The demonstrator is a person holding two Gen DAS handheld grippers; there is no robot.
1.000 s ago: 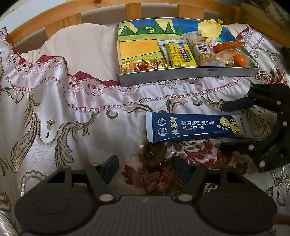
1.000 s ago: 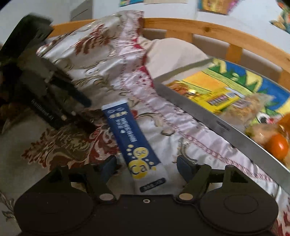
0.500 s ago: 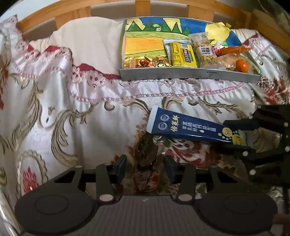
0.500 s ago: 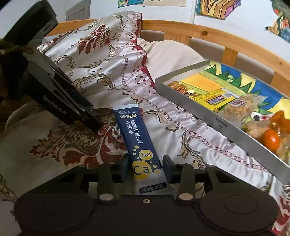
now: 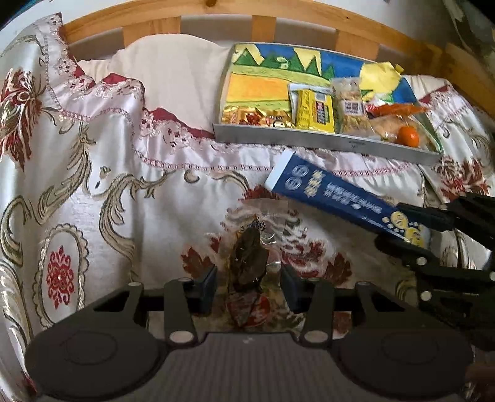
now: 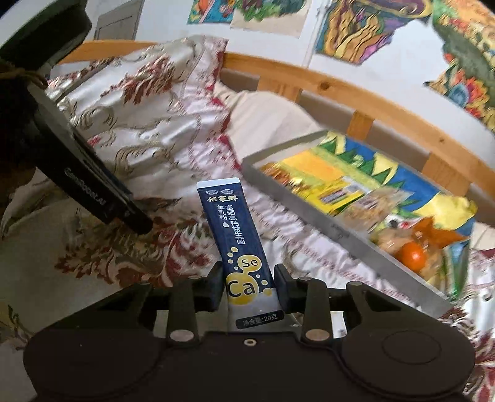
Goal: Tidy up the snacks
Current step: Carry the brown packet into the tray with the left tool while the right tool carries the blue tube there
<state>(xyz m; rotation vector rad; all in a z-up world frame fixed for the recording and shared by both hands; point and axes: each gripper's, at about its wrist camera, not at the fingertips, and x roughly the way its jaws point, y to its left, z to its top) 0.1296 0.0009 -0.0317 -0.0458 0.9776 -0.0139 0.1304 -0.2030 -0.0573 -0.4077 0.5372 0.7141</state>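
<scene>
My right gripper is shut on the yellow-marked end of a long blue sachet and holds it raised off the bedspread; the sachet and that gripper also show in the left wrist view. My left gripper is shut on a clear packet of dark brown snack lying on the bedspread. A grey tray with a painted bottom sits further back, holding gold candies, a yellow packet, clear bags and an orange fruit.
A satin floral bedspread covers the bed. A cream pillow lies left of the tray. A wooden slatted headboard runs along the back. Paintings hang on the wall.
Both grippers closed from open. The right one took the blue sachet and lifted its end. The left one moved forward and closed on the dark snack packet.
</scene>
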